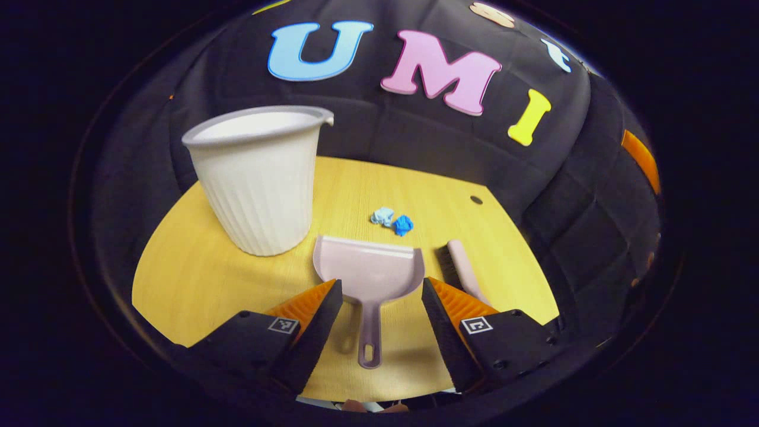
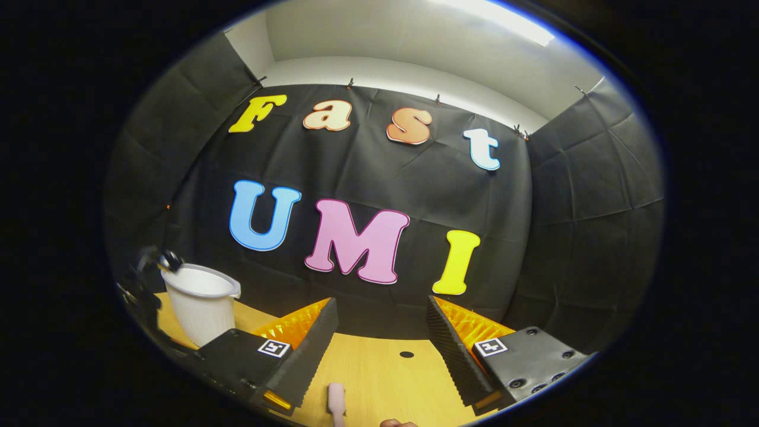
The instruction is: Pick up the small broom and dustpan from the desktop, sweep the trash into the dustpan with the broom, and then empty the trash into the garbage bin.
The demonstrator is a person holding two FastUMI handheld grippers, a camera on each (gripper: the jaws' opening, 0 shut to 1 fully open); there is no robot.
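Observation:
A pale pink dustpan [image 1: 370, 276] lies flat on the yellow desktop [image 1: 195, 279], its handle pointing back between the fingers of my left gripper [image 1: 382, 290], which stands open above it. Right of the pan lies the small pink broom [image 1: 462, 270], bristles on its left side. Two crumpled bits of blue paper trash [image 1: 393, 220] sit just beyond the pan's mouth. A white ribbed garbage bin [image 1: 258, 181] stands upright at the left. In the right gripper view my right gripper [image 2: 382, 314] is open and aimed at the wall, with the broom's tip [image 2: 336, 400] below it and the bin [image 2: 201, 302] at left.
A small dark hole [image 1: 476, 200] marks the desktop at the far right, also seen as the hole [image 2: 407, 354] ahead of the right gripper. The black cloth wall closes the desk at the back and sides. The left gripper [image 2: 145, 279] shows dimly beside the bin.

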